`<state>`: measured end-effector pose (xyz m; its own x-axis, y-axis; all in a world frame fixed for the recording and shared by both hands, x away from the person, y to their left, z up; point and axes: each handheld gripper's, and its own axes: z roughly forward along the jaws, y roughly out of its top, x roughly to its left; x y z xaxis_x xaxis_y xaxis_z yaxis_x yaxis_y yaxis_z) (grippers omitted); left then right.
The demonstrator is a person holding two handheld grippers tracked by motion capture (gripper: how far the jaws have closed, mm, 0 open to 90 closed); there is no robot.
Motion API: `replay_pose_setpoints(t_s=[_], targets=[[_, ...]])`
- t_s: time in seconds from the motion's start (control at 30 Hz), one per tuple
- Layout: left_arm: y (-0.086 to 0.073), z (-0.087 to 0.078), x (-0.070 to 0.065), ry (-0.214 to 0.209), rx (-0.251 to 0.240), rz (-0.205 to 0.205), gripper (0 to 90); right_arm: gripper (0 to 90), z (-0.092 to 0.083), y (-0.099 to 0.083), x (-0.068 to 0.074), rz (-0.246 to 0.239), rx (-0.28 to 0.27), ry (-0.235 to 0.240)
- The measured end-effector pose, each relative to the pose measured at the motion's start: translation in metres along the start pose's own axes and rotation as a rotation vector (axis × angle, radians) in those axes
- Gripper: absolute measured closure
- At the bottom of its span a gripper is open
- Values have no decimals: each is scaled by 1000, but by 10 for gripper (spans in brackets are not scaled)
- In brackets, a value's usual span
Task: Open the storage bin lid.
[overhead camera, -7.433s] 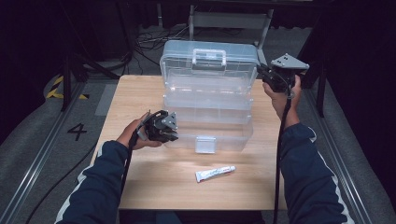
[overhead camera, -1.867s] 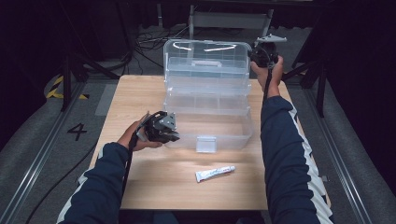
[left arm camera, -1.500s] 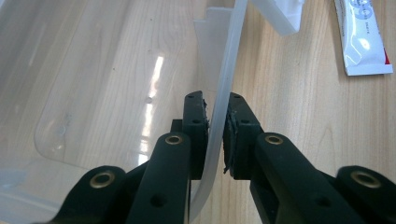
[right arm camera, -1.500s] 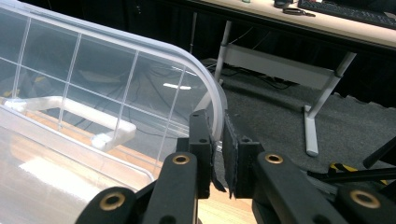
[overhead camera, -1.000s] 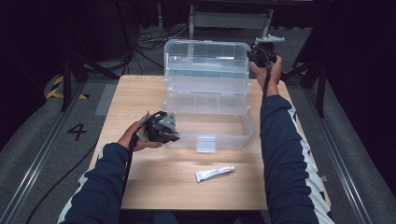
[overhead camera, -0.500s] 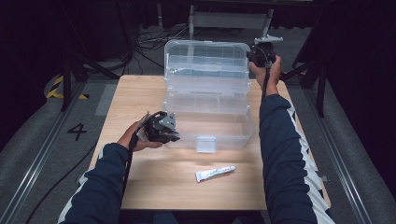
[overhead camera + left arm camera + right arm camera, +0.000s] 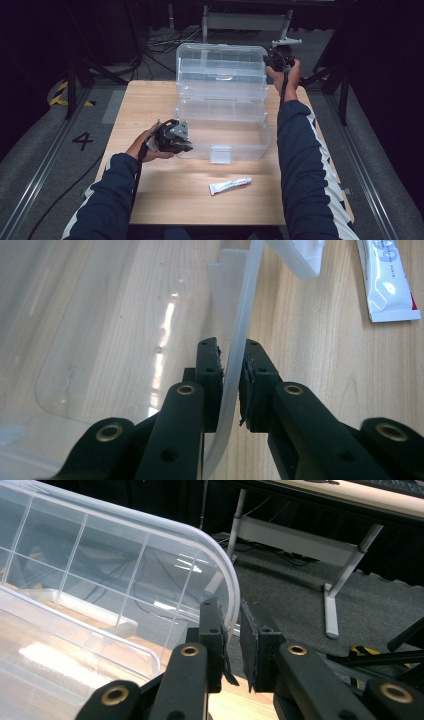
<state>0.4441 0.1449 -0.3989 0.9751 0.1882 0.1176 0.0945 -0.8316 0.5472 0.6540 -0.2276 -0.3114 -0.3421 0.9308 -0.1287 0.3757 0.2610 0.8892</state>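
Clear tiered storage box (image 7: 222,107) is sitting mid-frame on the table (image 7: 150,200), opened out in steps: lid (image 7: 220,62) being held upright at the top of the high view, trays stepping down toward the base at centre.

Left hand-held gripper (image 7: 172,137), left of centre, is being kept clamped on the base's thin front wall (image 7: 235,355); in the left gripper view the clear wall is running up between both pads, touching them.

Right hand-held gripper (image 7: 280,55), upper right, is being held at the lid's curved right corner (image 7: 225,587). The rim is passing between its nearly closed jaws; the left pad is touching it, contact at the right pad cannot be told. Judged as a pinch on the lid.

Key relation: the box's long axis is running left-right across the frame, with the lid edge directly left of the right gripper.

White tube (image 7: 230,186) is lying loose below the box, just right of centre, nearer the left gripper. Judgement: it is likely being loaded next, so one gripper needs freeing first.
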Motion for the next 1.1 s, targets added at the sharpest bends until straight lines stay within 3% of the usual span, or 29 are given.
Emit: replay_pose_setpoints(t_s=[0.23,0.27,0.53,1.1], targets=[[0,1,0,-5,0,6,812,836,0,1,1,-9,-5,21],[1,1,1,12,0,-6,805,838,0,1,2,-13,-3,24],[0,3,3,-10,-14,-1,819,837,-2,-1,2,-15,-7,33],[-6,0,3,-15,-30,-8,816,805,-37,-28,-12,-28,-2,80]])
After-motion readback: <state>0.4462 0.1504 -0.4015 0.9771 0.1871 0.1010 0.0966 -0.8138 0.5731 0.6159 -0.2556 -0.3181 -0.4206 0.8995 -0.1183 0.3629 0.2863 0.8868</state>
